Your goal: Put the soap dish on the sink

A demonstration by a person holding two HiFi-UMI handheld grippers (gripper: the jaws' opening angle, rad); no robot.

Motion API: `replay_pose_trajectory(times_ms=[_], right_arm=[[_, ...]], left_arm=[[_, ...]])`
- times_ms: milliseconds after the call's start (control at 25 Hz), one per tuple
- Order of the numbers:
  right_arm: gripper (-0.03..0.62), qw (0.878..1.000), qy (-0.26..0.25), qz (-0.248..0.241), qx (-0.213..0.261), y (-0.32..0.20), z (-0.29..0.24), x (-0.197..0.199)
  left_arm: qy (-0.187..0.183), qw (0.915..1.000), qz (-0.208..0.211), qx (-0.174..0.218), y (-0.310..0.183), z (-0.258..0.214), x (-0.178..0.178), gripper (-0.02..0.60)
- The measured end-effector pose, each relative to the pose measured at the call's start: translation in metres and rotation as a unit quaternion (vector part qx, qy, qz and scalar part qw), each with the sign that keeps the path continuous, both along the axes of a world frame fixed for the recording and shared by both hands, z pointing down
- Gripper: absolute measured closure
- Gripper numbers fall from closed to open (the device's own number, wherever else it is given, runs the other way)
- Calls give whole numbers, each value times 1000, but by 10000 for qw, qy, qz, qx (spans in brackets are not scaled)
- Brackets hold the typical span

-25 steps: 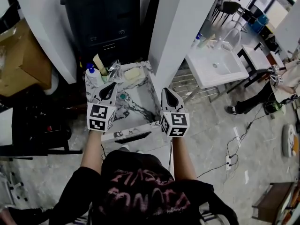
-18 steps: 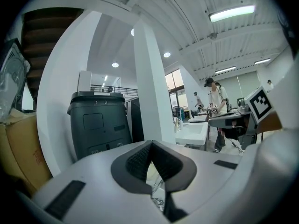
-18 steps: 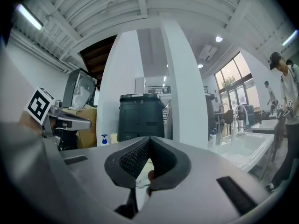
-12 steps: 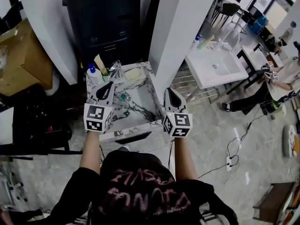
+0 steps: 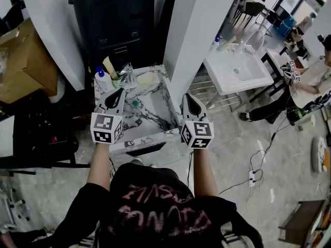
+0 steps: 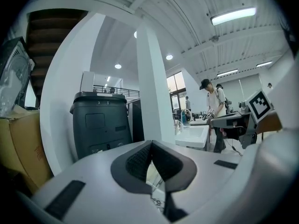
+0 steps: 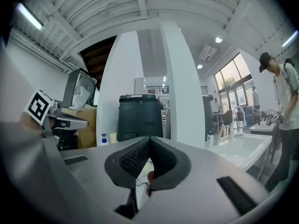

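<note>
Left gripper (image 5: 118, 93) fingers (image 6: 138, 161): pressed together, empty; over the left rim of the sink (image 5: 140, 141);
Right gripper (image 5: 189, 98) fingers (image 7: 133, 160): pressed together, empty;
Soap dish (image 5: 146, 80): on the sink's back rim

I'm holding the left gripper (image 5: 120, 92) over the left rim of the marble sink (image 5: 155, 115), and the right gripper (image 5: 187, 97) is hovering beside its right edge. The soap dish (image 5: 145, 79) is sitting on the back rim, near a blue-capped bottle (image 5: 102, 79).
</note>
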State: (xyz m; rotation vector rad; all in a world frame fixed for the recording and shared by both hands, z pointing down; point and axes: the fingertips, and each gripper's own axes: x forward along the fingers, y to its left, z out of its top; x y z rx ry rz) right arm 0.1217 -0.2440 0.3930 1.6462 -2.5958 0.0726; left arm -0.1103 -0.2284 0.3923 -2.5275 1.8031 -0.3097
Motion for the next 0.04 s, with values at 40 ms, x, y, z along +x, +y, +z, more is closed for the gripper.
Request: replay_pose_trajectory(times_ms=[40], right_arm=[[580, 10000, 35, -14, 1, 0, 0, 0]], left_arm=[[5, 10000, 5, 3, 0, -1, 1, 568]])
